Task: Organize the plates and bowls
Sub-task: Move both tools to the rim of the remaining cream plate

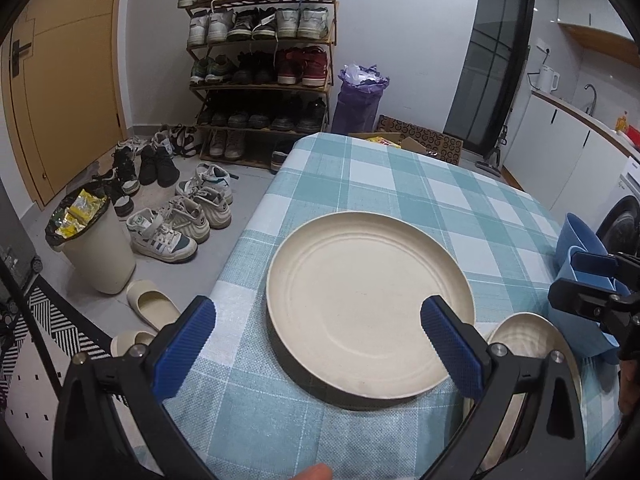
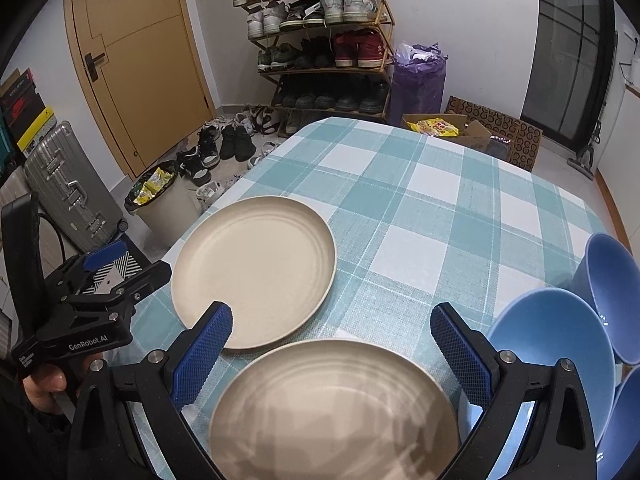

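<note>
Both grippers, left gripper [image 1: 316, 344] and right gripper [image 2: 332, 348], jaws apart, empty, above two cream plates [image 2: 256, 264] on checked tabletop [image 2: 440, 200]; blue bowls [image 2: 560, 344] right.

Cream plates: two, a far plate [image 2: 253, 270] and a near plate [image 2: 334, 410] on the checked table [image 2: 420, 208].
Blue bowls: three, a big bowl [image 2: 554, 356], one behind it [image 2: 612, 280] and one at the lower edge [image 2: 624, 428].
Grippers: two, left gripper [image 1: 318, 340] and right gripper [image 2: 332, 344].
Waste bins: one [image 1: 98, 256].
Shoe racks: one [image 2: 328, 52].
Suitcases: one [image 2: 68, 188].
</note>
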Tool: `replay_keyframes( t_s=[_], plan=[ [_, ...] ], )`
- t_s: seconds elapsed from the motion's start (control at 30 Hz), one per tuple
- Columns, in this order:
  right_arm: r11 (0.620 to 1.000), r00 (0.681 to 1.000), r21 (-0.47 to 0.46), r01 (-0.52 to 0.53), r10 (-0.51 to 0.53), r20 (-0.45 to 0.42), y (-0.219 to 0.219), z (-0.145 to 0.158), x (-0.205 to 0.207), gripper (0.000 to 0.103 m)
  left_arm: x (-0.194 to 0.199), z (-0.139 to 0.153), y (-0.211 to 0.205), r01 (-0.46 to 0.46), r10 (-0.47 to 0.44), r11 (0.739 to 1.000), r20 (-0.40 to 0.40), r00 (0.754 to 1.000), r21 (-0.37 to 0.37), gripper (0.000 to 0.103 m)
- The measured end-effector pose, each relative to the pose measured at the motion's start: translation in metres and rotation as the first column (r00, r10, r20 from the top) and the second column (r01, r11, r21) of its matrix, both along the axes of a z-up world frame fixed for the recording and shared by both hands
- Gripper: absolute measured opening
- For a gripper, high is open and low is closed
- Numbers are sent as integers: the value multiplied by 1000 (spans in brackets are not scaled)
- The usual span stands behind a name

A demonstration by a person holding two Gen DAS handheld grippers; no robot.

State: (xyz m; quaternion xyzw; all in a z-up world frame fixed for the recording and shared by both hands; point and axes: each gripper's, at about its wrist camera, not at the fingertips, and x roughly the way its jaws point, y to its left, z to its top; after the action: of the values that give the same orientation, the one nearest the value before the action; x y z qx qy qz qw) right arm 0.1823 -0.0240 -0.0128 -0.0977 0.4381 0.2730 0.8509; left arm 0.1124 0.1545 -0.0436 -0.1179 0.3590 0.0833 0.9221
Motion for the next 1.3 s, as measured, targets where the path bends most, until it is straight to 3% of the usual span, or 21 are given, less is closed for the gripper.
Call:
replay_keyframes(
  t_s=[0.57,1.1,1.2,1.3],
  plan=[
    [999,998,-48,-2,-1,-61,32,-39,29,101,15,-33,11,-18,16,999,-62,998,-32,100],
    [996,993,-87,0,-10,-114,46,-71,54,101,21,-51,15,-23,16,998,-120,993,-59,85],
    [995,993,-96,-3,-8,-120,49,-77,57,98,23,-53,16,-25,16,998,-128,992,-65,79],
    [995,990,-100,-6,-8,-138,51,-83,62,88,23,-56,18,-27,16,997,-139,990,-77,76]
  ],
)
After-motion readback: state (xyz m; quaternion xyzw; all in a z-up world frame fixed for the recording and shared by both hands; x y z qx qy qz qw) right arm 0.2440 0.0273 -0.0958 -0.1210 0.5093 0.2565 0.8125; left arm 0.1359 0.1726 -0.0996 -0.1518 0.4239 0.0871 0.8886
